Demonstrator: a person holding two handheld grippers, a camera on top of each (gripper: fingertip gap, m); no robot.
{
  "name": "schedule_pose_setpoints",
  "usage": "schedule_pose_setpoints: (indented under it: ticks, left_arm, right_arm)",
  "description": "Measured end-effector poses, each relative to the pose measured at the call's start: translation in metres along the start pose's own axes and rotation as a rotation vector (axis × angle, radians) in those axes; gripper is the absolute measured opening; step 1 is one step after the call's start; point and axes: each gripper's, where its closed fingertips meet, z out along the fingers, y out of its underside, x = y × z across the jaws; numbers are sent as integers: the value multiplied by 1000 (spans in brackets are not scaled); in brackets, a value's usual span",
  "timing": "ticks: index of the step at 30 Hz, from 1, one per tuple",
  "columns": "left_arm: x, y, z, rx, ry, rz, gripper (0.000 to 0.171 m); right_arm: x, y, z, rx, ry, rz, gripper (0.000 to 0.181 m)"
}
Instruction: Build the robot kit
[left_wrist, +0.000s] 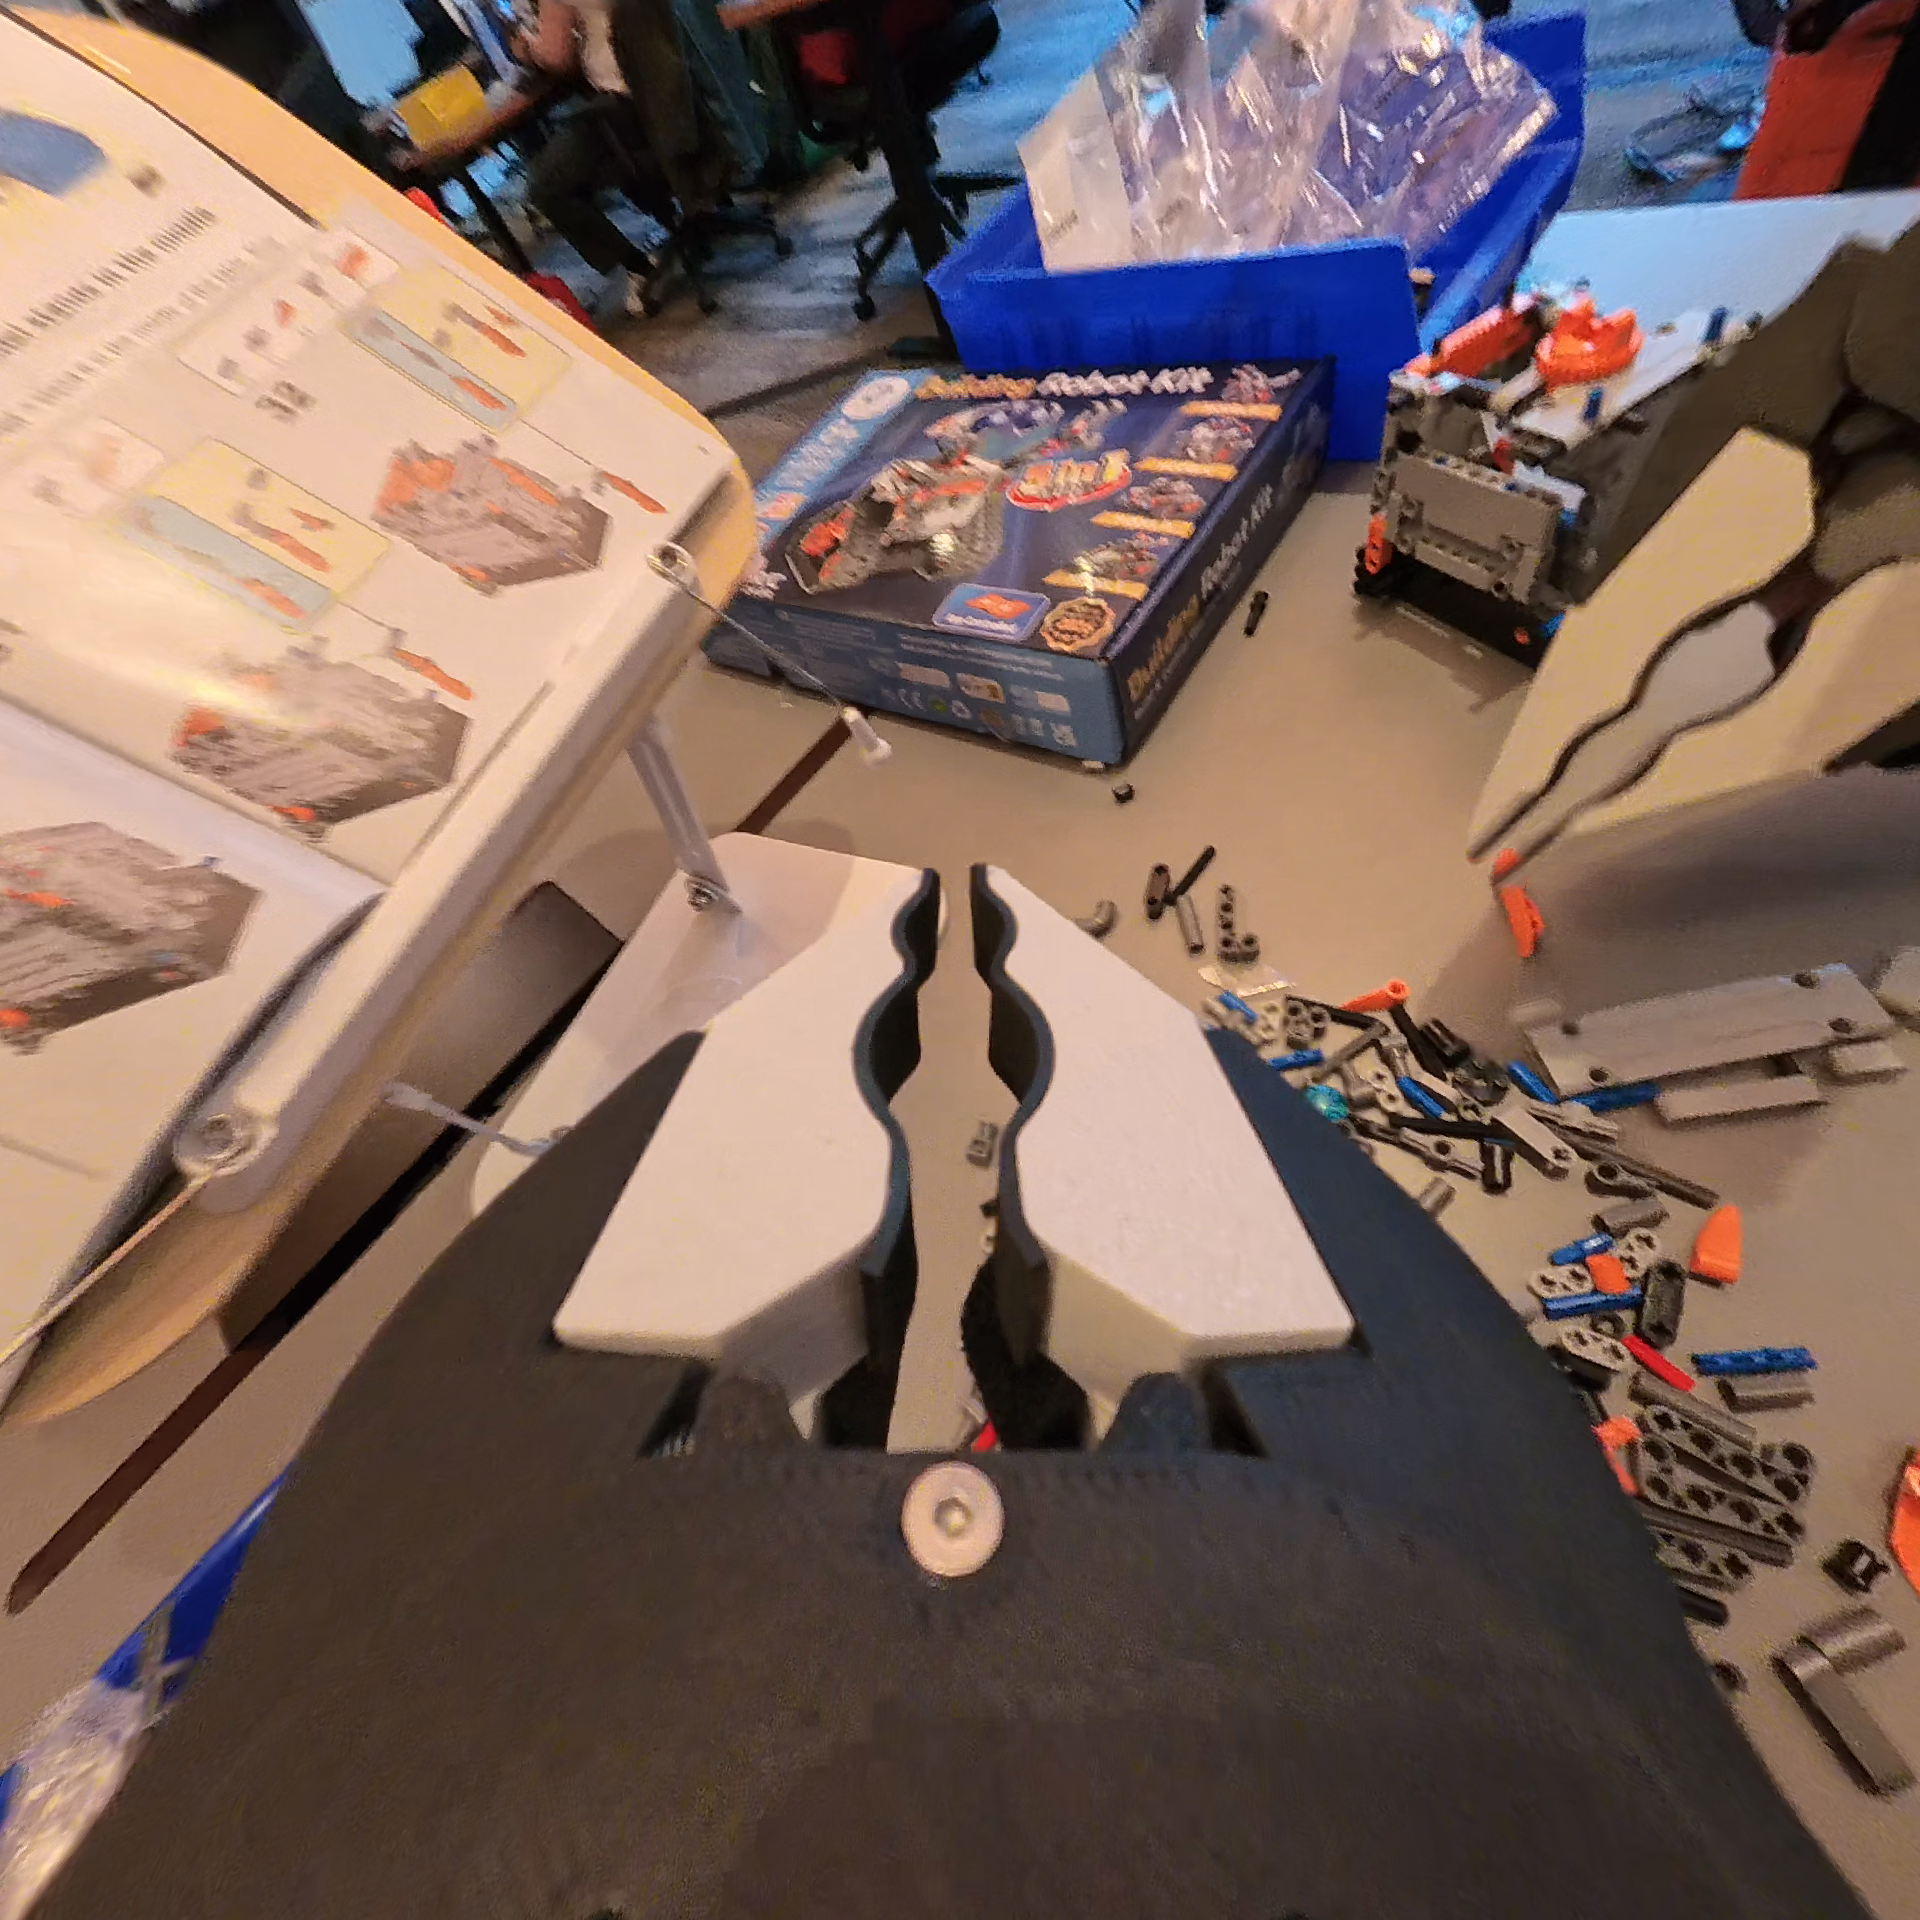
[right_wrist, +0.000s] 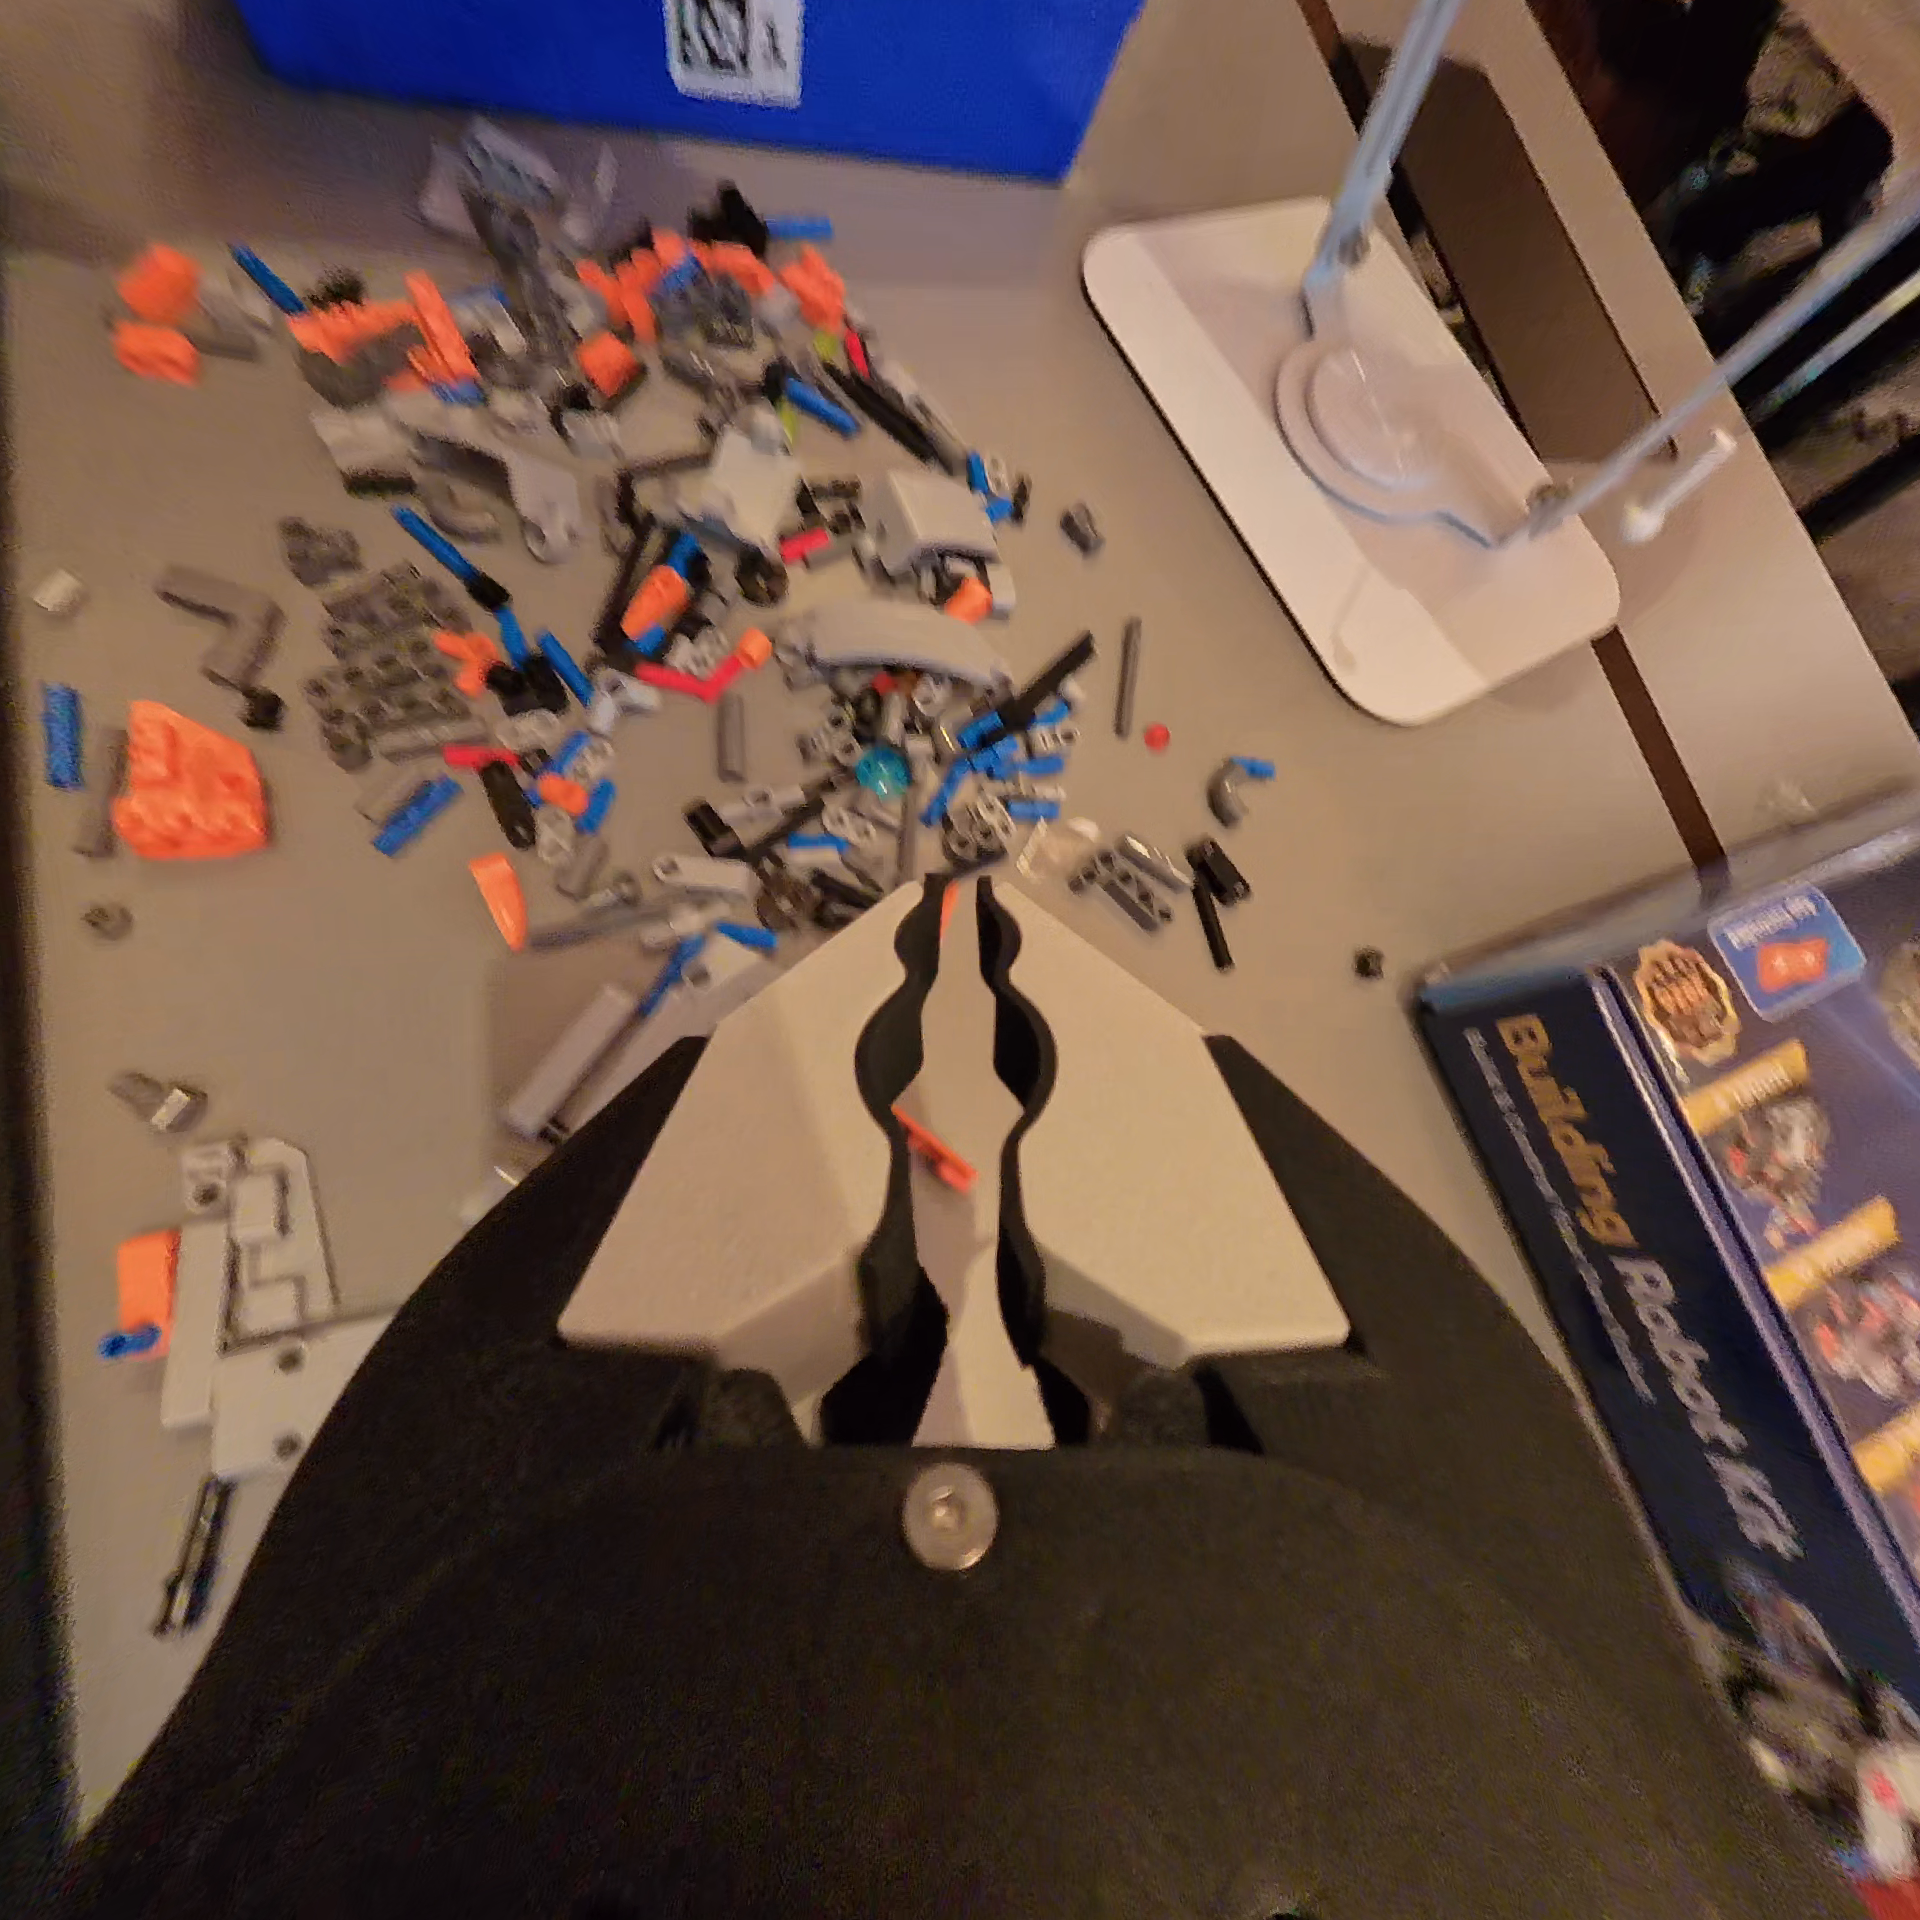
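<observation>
My left gripper (left_wrist: 956, 883) is shut and empty. It hovers over the grey table (left_wrist: 1299, 748), next to the white base (left_wrist: 790, 904) of a book stand. My right gripper (right_wrist: 956, 888) is shut on a small orange piece (right_wrist: 947, 906) at its tips, just above the near edge of a pile of loose orange, blue, grey and black building parts (right_wrist: 727, 623). It also shows in the left wrist view (left_wrist: 1496, 847), with the orange piece (left_wrist: 1503, 862) at its tips. A second orange piece (left_wrist: 1522, 920) lies on the table below it.
An open instruction booklet (left_wrist: 312, 520) rests on the stand at the left. A dark blue kit box (left_wrist: 1039, 551) lies flat behind. A blue bin (left_wrist: 1174, 301) holds clear bags. A partly built grey model (left_wrist: 1486, 520) stands at the right. Grey panels (left_wrist: 1714, 1029) lie by the pile. About 15 cm separates my left fingertips from my right. It is some 25 cm from my left tips to the white base (left_wrist: 790, 904). Seen from the right wrist view (right_wrist: 1476, 592) as well.
</observation>
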Motion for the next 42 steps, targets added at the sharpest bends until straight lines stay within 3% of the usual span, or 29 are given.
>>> schedule_pose_setpoints:
  ticks: [6, 13, 31, 42]
  left_arm:
    - [-19, -20, -27, 103, -110, 6, 1]
    - [-21, -21, -27, 125, -110, -13, 1]
    - [-15, -11, -12, 81, -101, 10, 0]
    - [-30, -25, -38, 152, -162, -3, 0]
  right_arm:
    - [-24, -33, 33, 18, -10, -100, 4]
    - [-37, -52, 50, 40, -3, -141, 2]
    - [-18, -39, 41, 60, 17, -61, 5]
    - [-1, -35, 32, 92, -9, 100, 10]
